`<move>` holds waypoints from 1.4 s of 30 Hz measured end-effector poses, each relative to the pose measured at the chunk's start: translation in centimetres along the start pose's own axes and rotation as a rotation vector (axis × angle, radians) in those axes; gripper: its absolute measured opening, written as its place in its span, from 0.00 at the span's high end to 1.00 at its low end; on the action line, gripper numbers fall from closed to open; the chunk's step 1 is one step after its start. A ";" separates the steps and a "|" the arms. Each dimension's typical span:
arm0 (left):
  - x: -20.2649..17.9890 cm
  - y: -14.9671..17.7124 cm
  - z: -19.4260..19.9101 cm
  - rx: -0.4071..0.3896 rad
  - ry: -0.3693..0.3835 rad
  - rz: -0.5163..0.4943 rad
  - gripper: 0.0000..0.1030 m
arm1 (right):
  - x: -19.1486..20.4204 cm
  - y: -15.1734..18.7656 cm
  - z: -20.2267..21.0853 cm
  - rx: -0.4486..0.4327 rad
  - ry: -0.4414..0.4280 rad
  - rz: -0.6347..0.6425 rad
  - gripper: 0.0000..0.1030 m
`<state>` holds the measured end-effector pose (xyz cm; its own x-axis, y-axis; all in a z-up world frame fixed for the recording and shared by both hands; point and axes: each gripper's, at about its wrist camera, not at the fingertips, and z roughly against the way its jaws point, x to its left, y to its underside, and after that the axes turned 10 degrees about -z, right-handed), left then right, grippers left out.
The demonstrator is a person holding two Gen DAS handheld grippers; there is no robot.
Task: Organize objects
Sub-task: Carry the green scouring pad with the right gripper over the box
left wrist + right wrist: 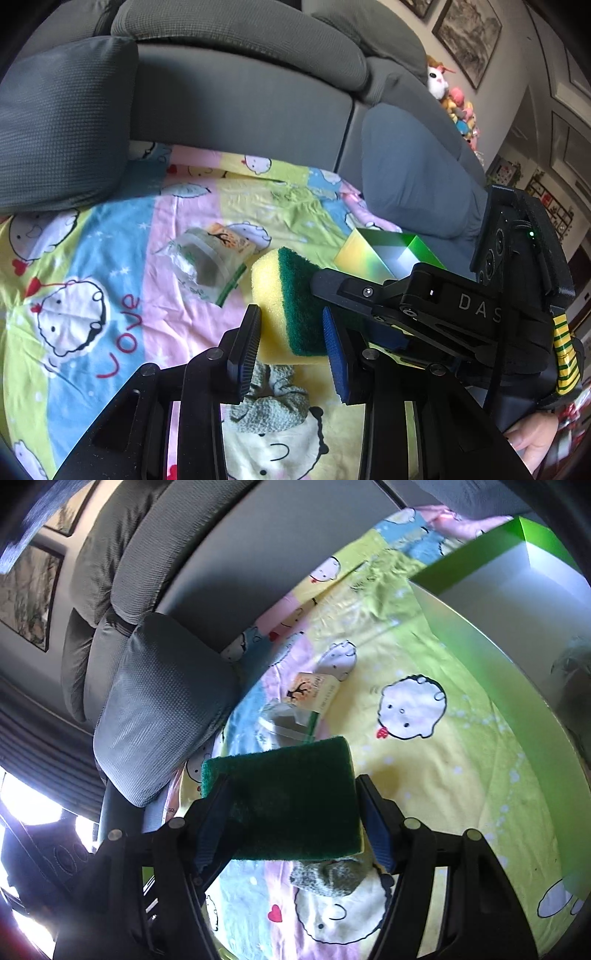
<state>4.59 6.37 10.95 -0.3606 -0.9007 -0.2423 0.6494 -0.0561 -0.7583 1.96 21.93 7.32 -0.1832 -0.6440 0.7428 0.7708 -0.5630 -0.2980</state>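
Yellow-and-green sponge (288, 805) is pinched between my right gripper (291, 812) pads above the cartoon bedsheet (92, 258), presumably for transfer into the green box (517, 635) alongside; my left gripper (291, 350) sits spread around it, not visibly squeezing.

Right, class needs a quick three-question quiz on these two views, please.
1. True or false: the sponge lies flat on the sheet.
2. Which holds the sponge? A) left gripper B) right gripper C) neither
3. Fill in: the open box has ____ walls.
Key: 1 false, it is held above the sheet; 2 B; 3 green.
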 end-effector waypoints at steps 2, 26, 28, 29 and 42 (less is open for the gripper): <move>0.2 -0.1 0.4 -0.013 0.002 0.005 0.66 | 0.5 0.1 0.1 -0.008 -0.003 0.016 0.35; -1.8 -0.7 2.5 -0.096 0.044 -0.033 0.66 | 2.3 0.9 3.9 -0.120 -0.010 0.111 0.35; -2.0 -0.8 2.6 -0.099 0.049 -0.036 0.66 | 2.4 1.0 4.2 -0.129 -0.008 0.116 0.35; -2.1 -0.8 2.6 -0.099 0.051 -0.035 0.66 | 2.4 1.0 4.4 -0.134 -0.007 0.116 0.35; -3.4 -1.0 3.1 -0.121 0.057 -0.069 0.66 | 2.4 0.9 5.9 -0.176 -0.011 0.116 0.35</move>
<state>7.21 8.18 14.43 -0.4416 -0.8704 -0.2180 0.5375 -0.0620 -0.8410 5.81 22.93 12.39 -0.0919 -0.7050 0.7032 0.6680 -0.5674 -0.4815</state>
